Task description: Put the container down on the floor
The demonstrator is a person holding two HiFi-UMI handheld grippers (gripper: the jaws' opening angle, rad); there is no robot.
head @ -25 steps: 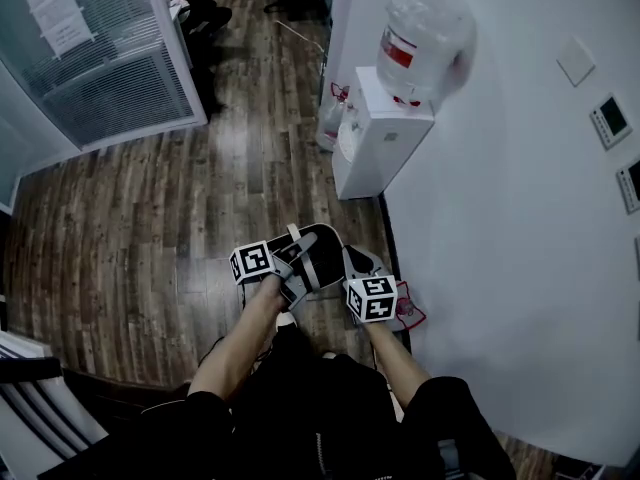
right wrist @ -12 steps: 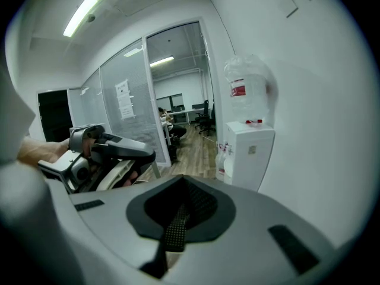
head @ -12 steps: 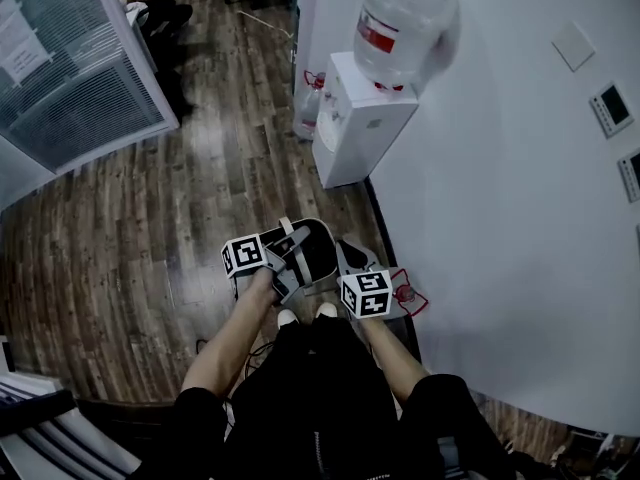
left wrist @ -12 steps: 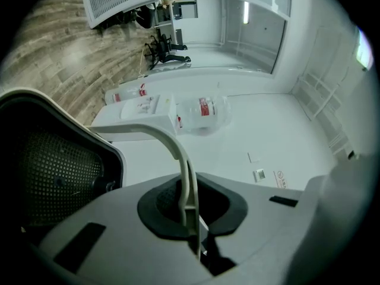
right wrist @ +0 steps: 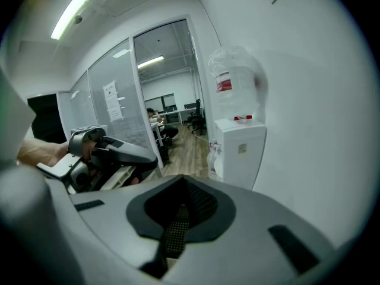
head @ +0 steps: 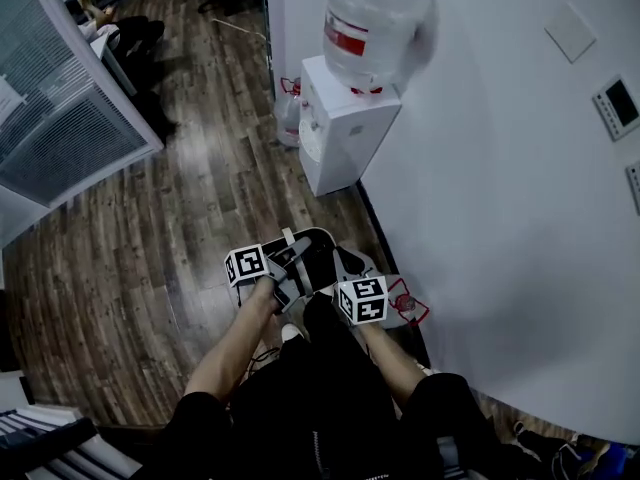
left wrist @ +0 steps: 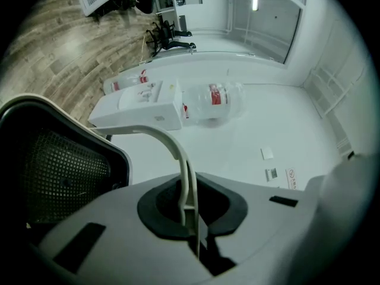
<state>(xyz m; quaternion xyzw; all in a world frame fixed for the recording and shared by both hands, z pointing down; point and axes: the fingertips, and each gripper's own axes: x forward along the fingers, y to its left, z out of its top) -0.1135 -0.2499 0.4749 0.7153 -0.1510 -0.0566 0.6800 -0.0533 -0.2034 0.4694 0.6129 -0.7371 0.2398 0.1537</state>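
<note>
we hold the container [head: 318, 251] before our legs, near the wall, seemingly above the floor [head: 140, 268]. left gripper [left wrist: 191, 206] jaws are clenched on its white handle [left wrist: 172, 141], right gripper [right wrist: 177, 221] jaws on its mesh [right wrist: 174, 233]. setting down and letting go are left.

Office, by every sign. Wood-plank floor [head: 180, 228], white walls, glass partitions [head: 70, 133] with blinds and printed sheets [right wrist: 111, 100] taped on. Water cooler [head: 345, 128] against the wall, big bottle [head: 372, 23] on top, spare bottle [head: 287, 128] on the floor just beside. Black swivel chairs [left wrist: 166, 37] further in, past the partitions. Strip light [right wrist: 74, 8] on the ceiling, small control panels [head: 612, 103] on the wall.
</note>
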